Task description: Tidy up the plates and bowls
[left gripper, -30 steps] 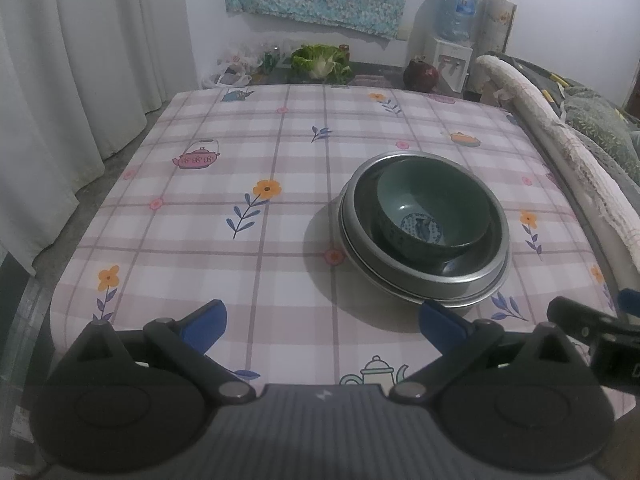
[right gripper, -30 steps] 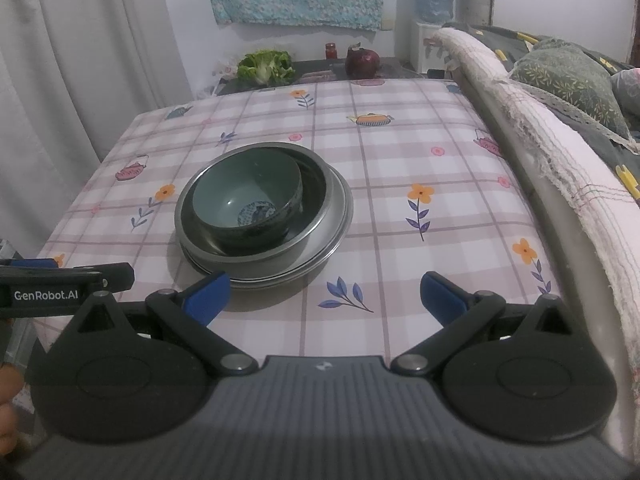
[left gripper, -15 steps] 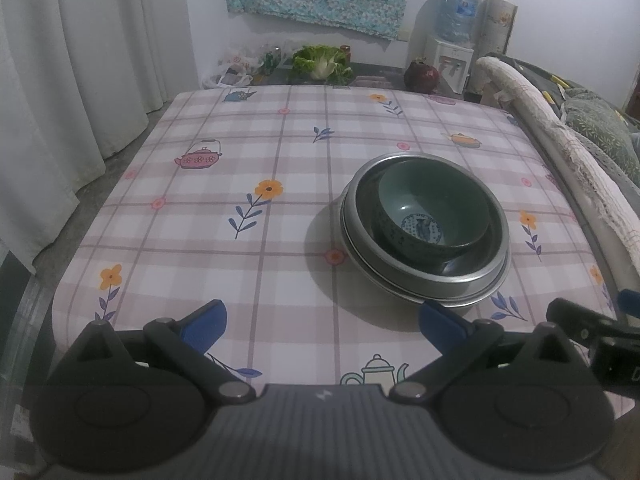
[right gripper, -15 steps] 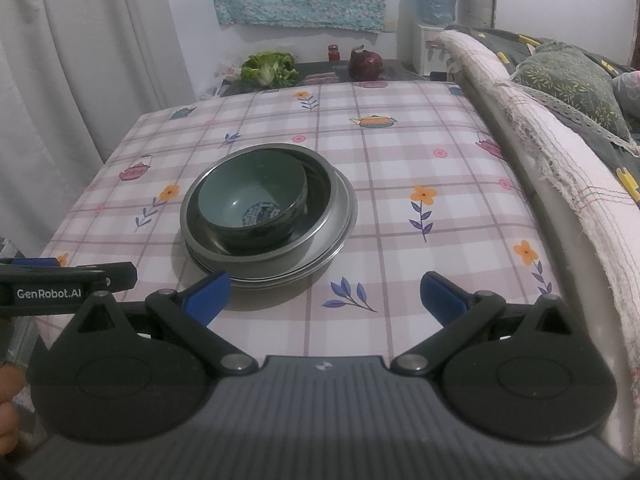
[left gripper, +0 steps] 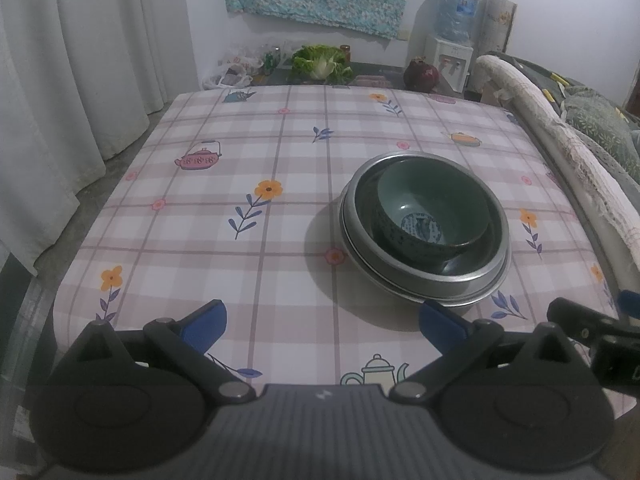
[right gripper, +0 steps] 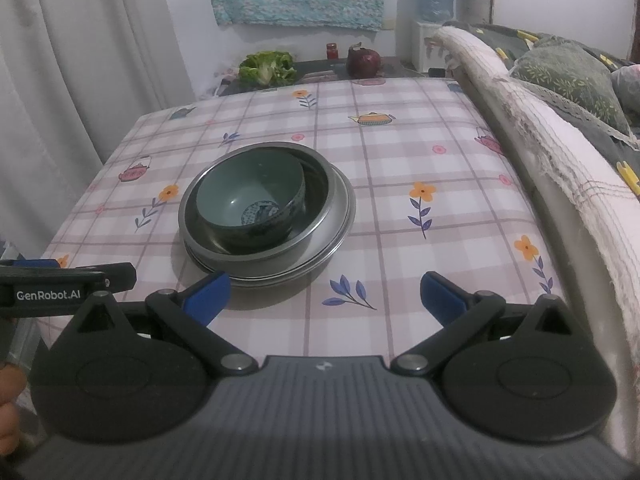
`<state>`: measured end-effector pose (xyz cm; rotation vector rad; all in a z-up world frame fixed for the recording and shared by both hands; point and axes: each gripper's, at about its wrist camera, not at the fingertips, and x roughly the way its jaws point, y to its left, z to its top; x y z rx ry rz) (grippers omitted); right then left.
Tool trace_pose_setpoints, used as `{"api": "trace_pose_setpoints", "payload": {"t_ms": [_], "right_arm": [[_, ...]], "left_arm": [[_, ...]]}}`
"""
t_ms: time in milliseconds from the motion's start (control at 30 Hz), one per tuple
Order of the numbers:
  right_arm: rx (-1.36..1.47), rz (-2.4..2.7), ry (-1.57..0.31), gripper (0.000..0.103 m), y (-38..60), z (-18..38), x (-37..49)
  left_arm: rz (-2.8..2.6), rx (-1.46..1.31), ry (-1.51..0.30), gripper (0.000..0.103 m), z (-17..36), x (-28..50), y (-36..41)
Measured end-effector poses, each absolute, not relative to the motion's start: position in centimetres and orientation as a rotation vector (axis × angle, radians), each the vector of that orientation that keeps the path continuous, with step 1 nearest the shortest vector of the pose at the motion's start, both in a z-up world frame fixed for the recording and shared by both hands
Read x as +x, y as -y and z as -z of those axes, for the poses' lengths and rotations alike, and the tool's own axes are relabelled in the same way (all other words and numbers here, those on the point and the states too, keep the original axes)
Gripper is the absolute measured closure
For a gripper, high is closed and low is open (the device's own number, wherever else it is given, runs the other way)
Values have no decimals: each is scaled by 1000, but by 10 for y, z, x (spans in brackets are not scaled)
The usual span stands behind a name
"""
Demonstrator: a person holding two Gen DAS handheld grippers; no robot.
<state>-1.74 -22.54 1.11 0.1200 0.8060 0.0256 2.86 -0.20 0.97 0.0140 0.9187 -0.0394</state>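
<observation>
A green ceramic bowl (left gripper: 434,210) sits nested in a metal bowl (left gripper: 476,270), which rests on a metal plate (left gripper: 496,286) on the checked tablecloth. The same stack shows in the right wrist view: green bowl (right gripper: 250,204), metal bowl (right gripper: 316,196), plate (right gripper: 344,204). My left gripper (left gripper: 322,324) is open and empty, near the table's front edge, left of the stack. My right gripper (right gripper: 324,300) is open and empty, just in front of the stack and to its right.
The table (left gripper: 240,152) has curtains (left gripper: 80,60) to its left and a sofa with a lace cover (right gripper: 540,128) along its right edge. A side table at the back holds a cabbage (left gripper: 320,62) and a dark red fruit (left gripper: 420,74).
Both grippers have drawn back and risen slightly; the stack has not moved. Both stay open.
</observation>
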Motion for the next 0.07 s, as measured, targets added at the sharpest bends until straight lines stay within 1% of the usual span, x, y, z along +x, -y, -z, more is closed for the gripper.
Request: {"api": "trace_pose_setpoints", "payload": {"t_ms": [67], "right_arm": [[118,-26,-805,1,225,-11,-17]], "left_arm": [[40,14,-919,0,-10,29,2]]}}
